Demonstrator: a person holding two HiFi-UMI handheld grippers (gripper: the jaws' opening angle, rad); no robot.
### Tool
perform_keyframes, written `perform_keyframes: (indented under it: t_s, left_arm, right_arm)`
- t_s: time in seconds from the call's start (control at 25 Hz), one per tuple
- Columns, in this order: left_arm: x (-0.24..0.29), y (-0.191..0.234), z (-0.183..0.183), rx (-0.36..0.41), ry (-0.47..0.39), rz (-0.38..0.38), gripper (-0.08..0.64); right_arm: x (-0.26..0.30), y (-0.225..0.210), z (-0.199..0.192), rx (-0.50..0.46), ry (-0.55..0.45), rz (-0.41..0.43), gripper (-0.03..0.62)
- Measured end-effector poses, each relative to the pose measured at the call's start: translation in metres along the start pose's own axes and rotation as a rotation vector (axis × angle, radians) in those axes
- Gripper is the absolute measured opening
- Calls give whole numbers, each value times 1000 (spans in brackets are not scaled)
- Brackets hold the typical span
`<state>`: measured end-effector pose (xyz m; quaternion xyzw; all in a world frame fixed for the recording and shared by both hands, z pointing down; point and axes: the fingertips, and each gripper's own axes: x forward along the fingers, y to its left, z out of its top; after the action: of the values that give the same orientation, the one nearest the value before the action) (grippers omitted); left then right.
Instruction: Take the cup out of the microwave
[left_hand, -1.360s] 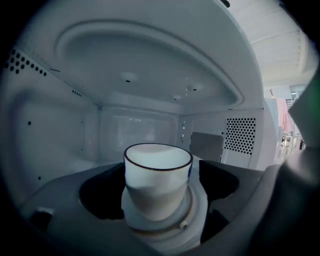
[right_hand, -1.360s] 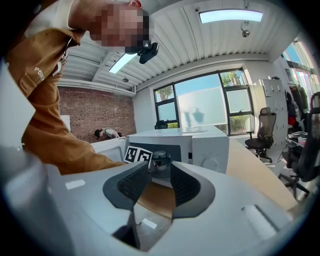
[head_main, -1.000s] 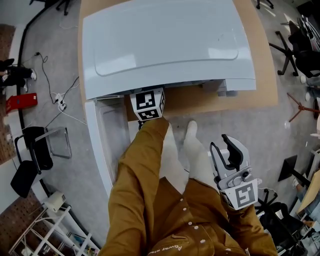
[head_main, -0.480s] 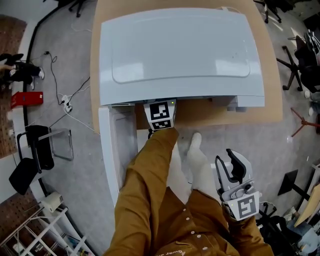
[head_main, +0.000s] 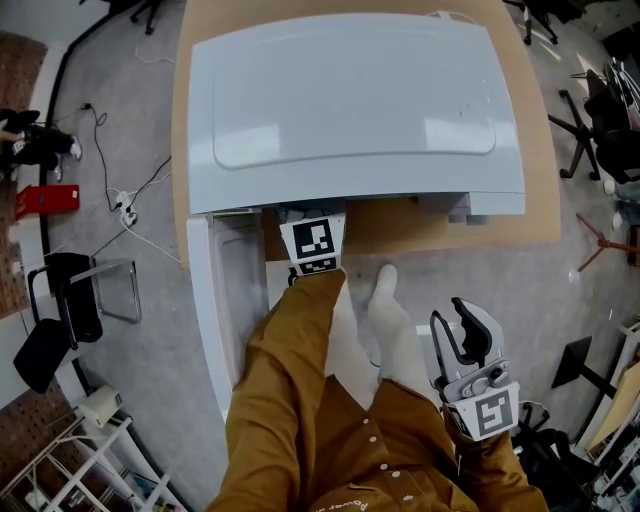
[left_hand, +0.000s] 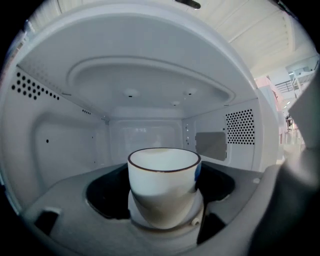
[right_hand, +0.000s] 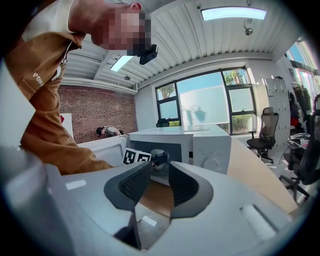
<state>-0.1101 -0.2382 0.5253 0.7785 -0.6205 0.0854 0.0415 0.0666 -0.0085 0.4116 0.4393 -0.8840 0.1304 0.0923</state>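
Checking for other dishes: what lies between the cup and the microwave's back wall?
Nothing shows: in the left gripper view the space between cup and back wall looks bare; the floor there is hidden.

Left arm (head_main: 290, 370) reaches forward, left gripper (left_hand: 161, 189) fingers just closing, pressed on the cup (left_hand: 162, 167); right gripper (head_main: 452, 306) hangs low, fingers narrowing, nothing between them.

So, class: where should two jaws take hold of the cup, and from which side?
Grip the cup across its round wall, below the rim, one jaw on each side, coming in level through the open front of the microwave. It stands upright, and the ceiling close above likely leaves little room for a grab from the top.
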Motion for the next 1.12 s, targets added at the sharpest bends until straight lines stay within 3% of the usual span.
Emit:
perform_keyframes:
  t_s: [0.28,0.52,0.8,1.12]
  left_arm:
    - [-20,-3,14,27,-43,-2,385]
    - [-46,-5,34,1,-158,29,385]
    - [-79,-15,39,-56,-149,46,385]
    - [-126,-31,41,-113,-72,58,385]
  right_arm:
    - [12,-8,9,-16,-20,17,117]
    - [16,-9,17,-24,-21,35,117]
    - [23,-10,28,-36,-33,56,114]
    - [28,-16,48,-40,-67,74,107]
